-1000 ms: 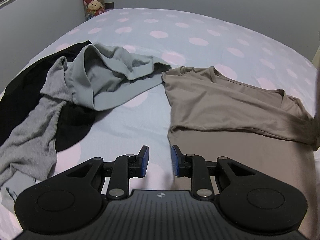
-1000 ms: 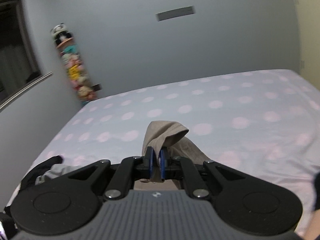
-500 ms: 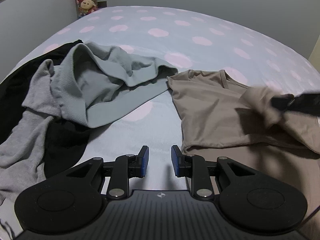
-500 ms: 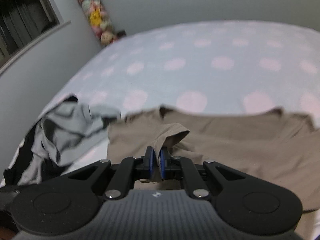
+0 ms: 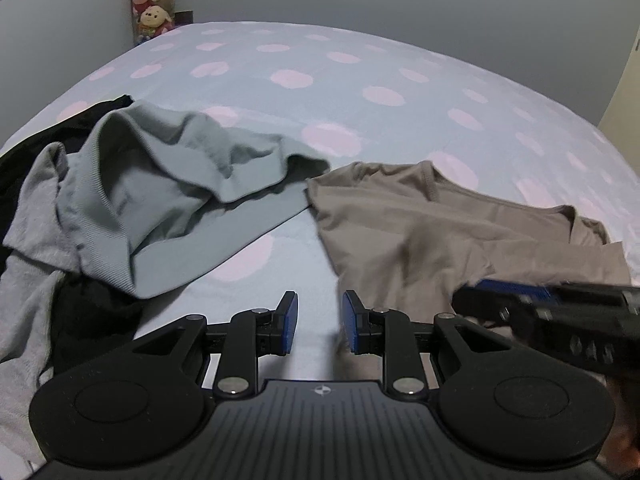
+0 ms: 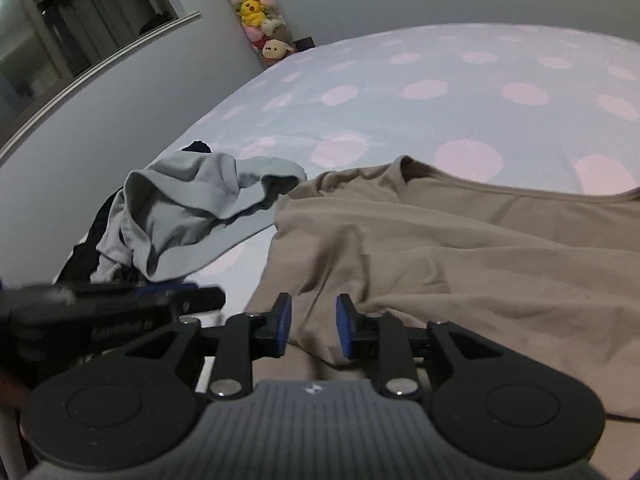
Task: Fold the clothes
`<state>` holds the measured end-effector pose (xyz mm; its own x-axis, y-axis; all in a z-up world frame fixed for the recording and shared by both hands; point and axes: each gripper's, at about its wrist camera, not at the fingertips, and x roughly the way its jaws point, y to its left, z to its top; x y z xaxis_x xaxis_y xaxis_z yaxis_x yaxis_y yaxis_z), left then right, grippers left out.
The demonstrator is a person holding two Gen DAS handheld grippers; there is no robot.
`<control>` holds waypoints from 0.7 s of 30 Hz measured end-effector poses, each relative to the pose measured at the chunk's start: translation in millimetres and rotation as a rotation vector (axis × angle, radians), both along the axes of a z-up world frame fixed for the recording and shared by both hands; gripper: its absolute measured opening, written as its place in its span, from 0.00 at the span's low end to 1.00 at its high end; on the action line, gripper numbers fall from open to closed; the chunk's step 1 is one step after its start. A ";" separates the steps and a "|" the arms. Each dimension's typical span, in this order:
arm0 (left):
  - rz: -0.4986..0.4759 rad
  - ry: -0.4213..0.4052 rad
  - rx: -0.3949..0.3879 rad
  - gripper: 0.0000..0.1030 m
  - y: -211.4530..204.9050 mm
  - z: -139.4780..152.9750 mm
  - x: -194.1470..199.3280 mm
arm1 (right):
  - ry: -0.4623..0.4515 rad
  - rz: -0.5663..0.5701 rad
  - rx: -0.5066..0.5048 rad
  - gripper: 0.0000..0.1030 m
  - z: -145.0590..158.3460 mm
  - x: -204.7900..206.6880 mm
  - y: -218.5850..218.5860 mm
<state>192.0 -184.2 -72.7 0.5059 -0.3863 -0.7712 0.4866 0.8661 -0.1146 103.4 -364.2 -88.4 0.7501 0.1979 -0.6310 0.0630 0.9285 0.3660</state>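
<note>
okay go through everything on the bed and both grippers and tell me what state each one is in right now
Tan shirt: spread on the bed, one fold laid over it, wrinkled.
Grey-green garment: crumpled, unfolded.
Light grey garment: crumpled, unfolded.
Black garment: bunched beneath the others.
Left gripper: open, nothing between its fingers.
Right gripper: jaws opening, pads off the shirt.

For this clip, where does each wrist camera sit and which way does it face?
Left wrist: on the left gripper, angled down over the bed toward the grey-green garment and tan shirt; its empty open fingers show, with the right gripper entering from the right.
Right wrist: on the right gripper, low over the tan shirt; its jaws are opening over a shirt fold, with the left gripper beside them.
Shared: both garments, the bed, the plush toys.
</note>
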 end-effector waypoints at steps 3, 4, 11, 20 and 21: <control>-0.018 -0.005 -0.023 0.31 -9.0 0.4 0.2 | -0.018 -0.014 -0.028 0.33 4.1 -21.5 -7.4; -0.021 -0.005 -0.033 0.36 -11.5 -0.5 0.9 | -0.021 -0.023 -0.034 0.33 4.5 -29.8 -11.3; -0.048 -0.010 -0.052 0.38 -42.0 -18.2 16.2 | -0.018 -0.114 -0.054 0.34 -7.0 -81.8 -48.3; -0.075 -0.115 0.039 0.29 -81.3 -37.1 11.0 | -0.065 -0.285 -0.082 0.38 -20.4 -119.7 -108.0; -0.086 -0.129 0.033 0.14 -82.8 -36.5 8.5 | -0.063 -0.306 -0.083 0.38 -23.2 -123.8 -114.8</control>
<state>200.5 -266.9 -109.2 0.5673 -0.4081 -0.7153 0.5682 0.8227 -0.0186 -20.4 -479.0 -111.6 0.8049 -0.0936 -0.5860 0.3239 0.8967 0.3017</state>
